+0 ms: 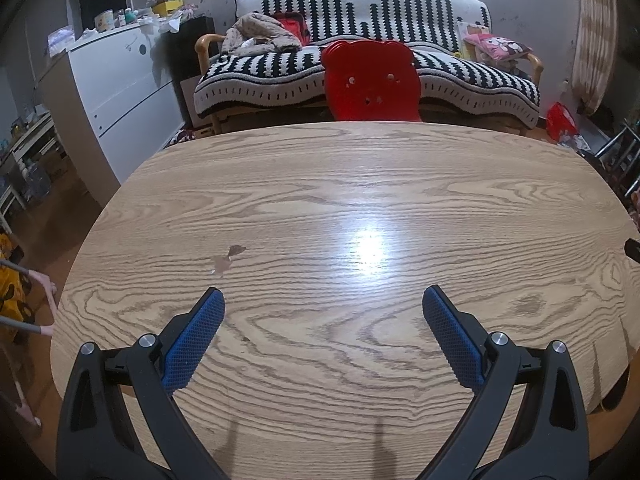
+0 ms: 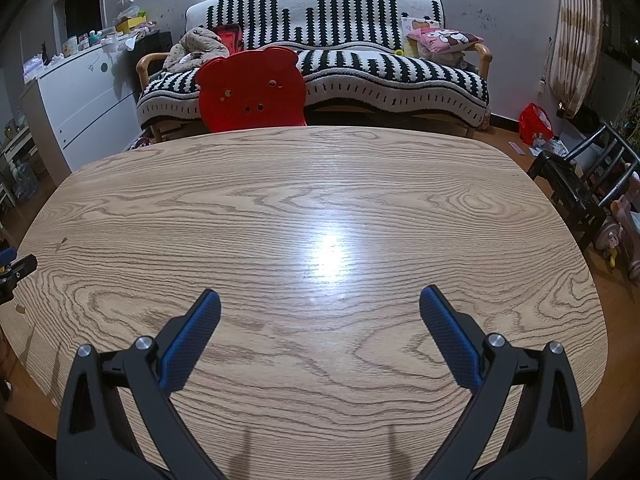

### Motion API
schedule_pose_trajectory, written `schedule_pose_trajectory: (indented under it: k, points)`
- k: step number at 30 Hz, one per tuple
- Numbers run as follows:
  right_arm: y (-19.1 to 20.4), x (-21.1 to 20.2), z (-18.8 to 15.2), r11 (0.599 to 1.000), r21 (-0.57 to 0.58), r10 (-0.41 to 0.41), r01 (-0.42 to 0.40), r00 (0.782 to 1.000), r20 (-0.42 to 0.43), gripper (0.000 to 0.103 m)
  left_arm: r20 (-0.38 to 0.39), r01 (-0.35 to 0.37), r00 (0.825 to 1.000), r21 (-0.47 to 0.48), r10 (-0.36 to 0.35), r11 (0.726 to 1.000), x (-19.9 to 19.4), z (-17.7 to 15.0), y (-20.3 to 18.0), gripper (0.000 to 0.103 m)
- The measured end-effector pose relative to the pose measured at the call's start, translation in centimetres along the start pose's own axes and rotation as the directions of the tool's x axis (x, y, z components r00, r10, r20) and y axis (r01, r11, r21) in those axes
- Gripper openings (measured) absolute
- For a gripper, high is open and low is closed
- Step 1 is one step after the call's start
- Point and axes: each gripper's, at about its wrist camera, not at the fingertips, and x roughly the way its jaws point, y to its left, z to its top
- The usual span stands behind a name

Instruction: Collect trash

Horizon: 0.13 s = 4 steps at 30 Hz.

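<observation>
My left gripper (image 1: 324,300) is open and empty above the near part of a wooden table (image 1: 340,208). My right gripper (image 2: 320,300) is open and empty over the same table (image 2: 320,208). Both have blue padded fingers (image 1: 200,336) spread wide. I see no trash on the table top in either view. A small chipped patch (image 1: 228,258) marks the wood ahead of the left gripper. The left gripper's edge shows at the far left of the right wrist view (image 2: 12,276).
A red bear-shaped chair back (image 1: 370,80) stands at the table's far edge, with a black-and-white covered sofa (image 1: 400,40) behind it. A white cabinet (image 1: 116,84) stands left. A red bag (image 2: 536,124) and a black chair (image 2: 580,180) are on the right.
</observation>
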Motion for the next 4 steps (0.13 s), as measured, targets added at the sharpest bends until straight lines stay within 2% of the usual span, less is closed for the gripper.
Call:
schedule_pose_trajectory:
  k: [4]
  points:
    - [-0.16, -0.06, 0.0, 1.0, -0.001, -0.001, 0.001, 1.0, 0.0, 0.096, -0.007, 0.002, 1.0, -0.002, -0.002, 1.0, 0.12, 0.02, 0.08, 0.096]
